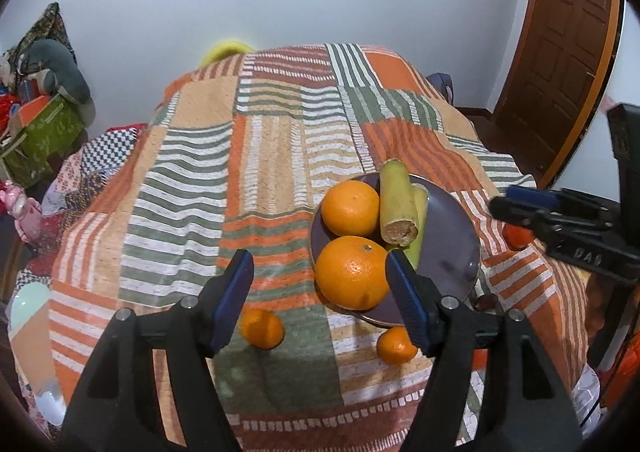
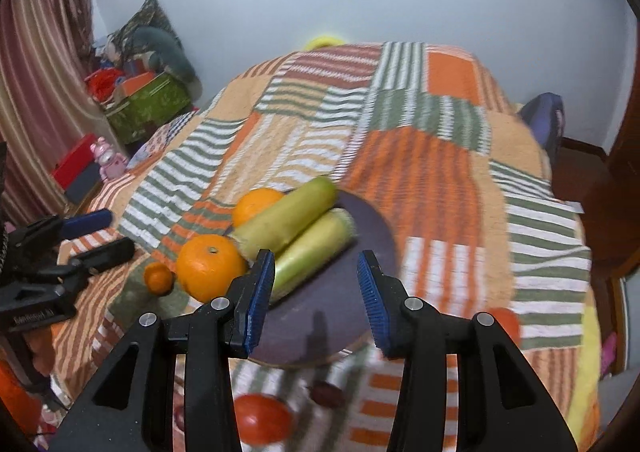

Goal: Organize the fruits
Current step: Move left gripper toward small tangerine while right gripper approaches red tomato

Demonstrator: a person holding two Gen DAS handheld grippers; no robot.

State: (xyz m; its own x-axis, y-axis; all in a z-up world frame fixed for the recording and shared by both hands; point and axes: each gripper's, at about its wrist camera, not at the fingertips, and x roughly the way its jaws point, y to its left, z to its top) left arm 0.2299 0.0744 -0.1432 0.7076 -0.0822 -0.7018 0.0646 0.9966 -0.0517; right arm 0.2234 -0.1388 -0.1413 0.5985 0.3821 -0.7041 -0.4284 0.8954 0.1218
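A dark purple plate (image 1: pixel 452 260) (image 2: pixel 320 312) on the patchwork cloth holds two big oranges (image 1: pixel 352 272) (image 1: pixel 350 208) and two pale green corn-like pieces (image 1: pixel 398 204) (image 2: pixel 288 216). My left gripper (image 1: pixel 319 257) hovers open over the plate's near left edge, with nothing between its pads. My right gripper (image 2: pixel 316 258) stands open above the plate's bare part, also holding nothing. Small mandarins (image 1: pixel 262 328) (image 1: pixel 396 344) lie on the cloth in front of the plate. A red tomato (image 2: pixel 262 418) and a small dark fruit (image 2: pixel 326 392) lie near the table edge.
The striped cloth (image 1: pixel 260 156) covers the whole round table and drops off at its edges. Another reddish fruit (image 2: pixel 504 324) sits right of the plate. Boxes and clutter (image 1: pixel 40 132) stand on the floor to the left. A wooden door (image 1: pixel 560 52) is at the right.
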